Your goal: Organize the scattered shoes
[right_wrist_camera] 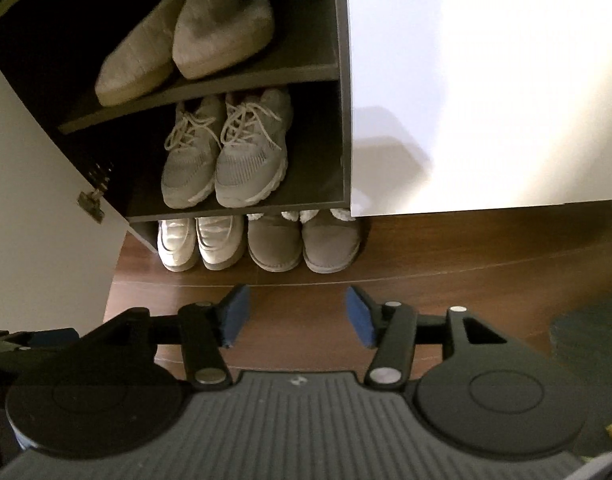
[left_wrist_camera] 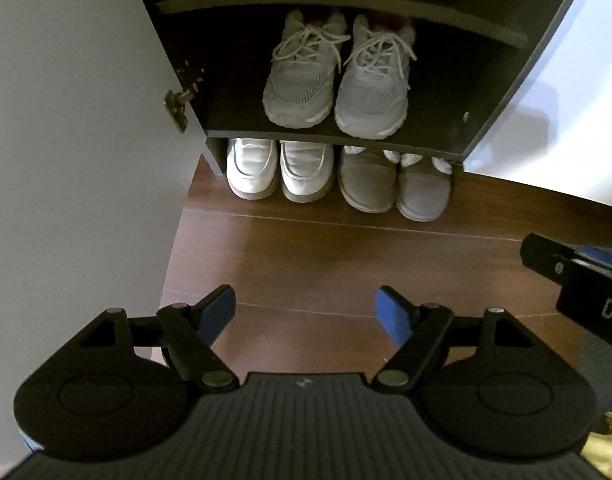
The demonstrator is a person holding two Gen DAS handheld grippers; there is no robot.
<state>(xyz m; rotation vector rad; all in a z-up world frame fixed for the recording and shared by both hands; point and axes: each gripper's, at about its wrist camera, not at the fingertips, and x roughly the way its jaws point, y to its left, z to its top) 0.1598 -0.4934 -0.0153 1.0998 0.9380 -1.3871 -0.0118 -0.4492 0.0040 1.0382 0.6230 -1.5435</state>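
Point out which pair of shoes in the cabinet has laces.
The grey mesh sneakers on the middle shelf, with white laces. The fuzzy slippers above, white loafers and fleece-lined grey boots below show none.

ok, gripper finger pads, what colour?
Blue, on black fingers. Clearest in the left wrist view on the left gripper; the right gripper has the same.

Grey sneakers (left_wrist_camera: 338,80) shelved; white loafers (left_wrist_camera: 280,168) and grey slippers (left_wrist_camera: 394,184) beneath.

A dark cabinet (right_wrist_camera: 342,128) stands at twelve o'clock, its white door (left_wrist_camera: 66,140) swung open at nine o'clock. A pale wall (right_wrist_camera: 486,80) fills two o'clock, brightly lit. Brown wood floor (left_wrist_camera: 326,256) runs below.
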